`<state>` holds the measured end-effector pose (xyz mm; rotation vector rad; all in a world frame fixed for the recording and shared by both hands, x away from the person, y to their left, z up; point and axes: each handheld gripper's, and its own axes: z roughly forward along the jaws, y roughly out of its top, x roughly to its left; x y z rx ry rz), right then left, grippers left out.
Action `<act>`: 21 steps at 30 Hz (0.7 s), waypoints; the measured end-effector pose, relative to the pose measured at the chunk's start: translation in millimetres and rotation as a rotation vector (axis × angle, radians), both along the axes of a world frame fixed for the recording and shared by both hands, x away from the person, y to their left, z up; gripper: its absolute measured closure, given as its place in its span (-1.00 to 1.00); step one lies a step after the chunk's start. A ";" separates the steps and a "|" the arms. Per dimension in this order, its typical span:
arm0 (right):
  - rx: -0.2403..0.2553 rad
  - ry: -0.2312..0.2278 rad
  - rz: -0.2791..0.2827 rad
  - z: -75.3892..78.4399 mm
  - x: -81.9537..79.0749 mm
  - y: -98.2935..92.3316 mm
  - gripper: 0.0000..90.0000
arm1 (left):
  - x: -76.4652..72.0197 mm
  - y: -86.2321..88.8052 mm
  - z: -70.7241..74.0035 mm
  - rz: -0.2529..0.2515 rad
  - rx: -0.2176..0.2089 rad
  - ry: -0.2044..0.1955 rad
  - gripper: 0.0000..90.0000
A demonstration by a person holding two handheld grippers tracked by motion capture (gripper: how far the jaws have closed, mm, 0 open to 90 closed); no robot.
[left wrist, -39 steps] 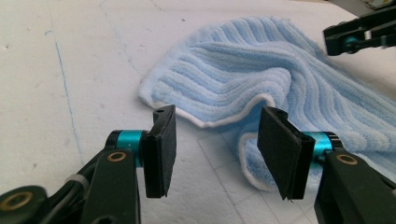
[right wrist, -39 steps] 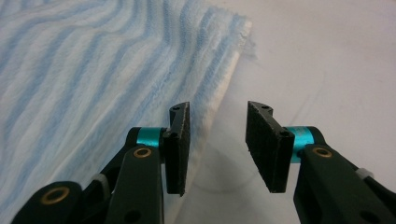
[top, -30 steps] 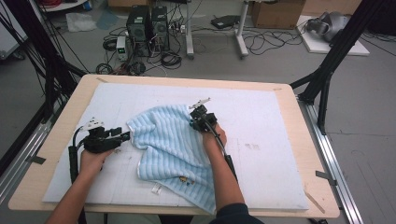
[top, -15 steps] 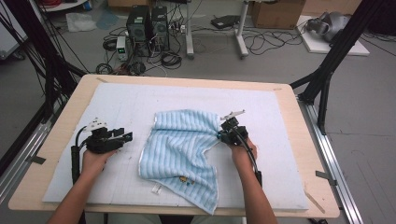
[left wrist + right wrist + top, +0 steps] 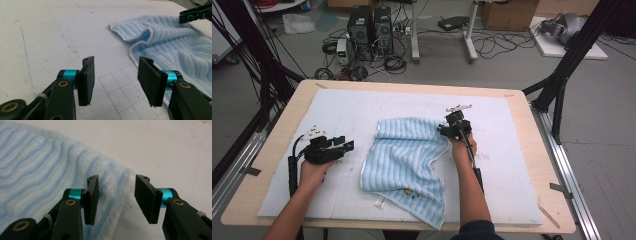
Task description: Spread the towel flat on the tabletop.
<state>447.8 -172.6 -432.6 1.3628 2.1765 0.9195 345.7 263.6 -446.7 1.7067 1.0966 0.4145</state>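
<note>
Blue towel (image 5: pixel 408 160) on white mat (image 5: pixel 337 115)

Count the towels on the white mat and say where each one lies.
1. A single blue striped towel lies rumpled mid-mat, between the left gripper and the right gripper, whose open jaws straddle its far right corner. Nothing suggests another beneath it.

A: What covers the bench (image 5: pixel 532 150)?
B: A white mat (image 5: pixel 357 107), faintly gridded.
A: And beyond the far edge?
B: Two black computer towers (image 5: pixel 371 22) on the floor (image 5: pixel 512 65), tangled cables (image 5: pixel 394 62), and a cardboard box (image 5: pixel 507 12) farther right.
</note>
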 end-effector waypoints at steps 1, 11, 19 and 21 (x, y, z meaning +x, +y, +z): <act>-0.013 0.010 0.003 -2.3 4.1 2.4 0.28 | -0.1 0.2 0.0 0.004 -0.003 0.001 0.07; -0.135 -0.018 -0.131 -2.8 18.2 -0.8 0.60 | 0.3 1.6 -0.5 0.003 -0.003 0.002 0.07; -0.017 -0.085 -0.082 13.3 -10.2 -16.4 0.21 | 5.9 0.3 3.0 -0.001 -0.026 -0.013 0.06; 0.010 -0.092 -0.048 17.0 -22.8 -23.1 0.15 | 11.7 -2.9 8.1 -0.035 -0.052 -0.005 0.04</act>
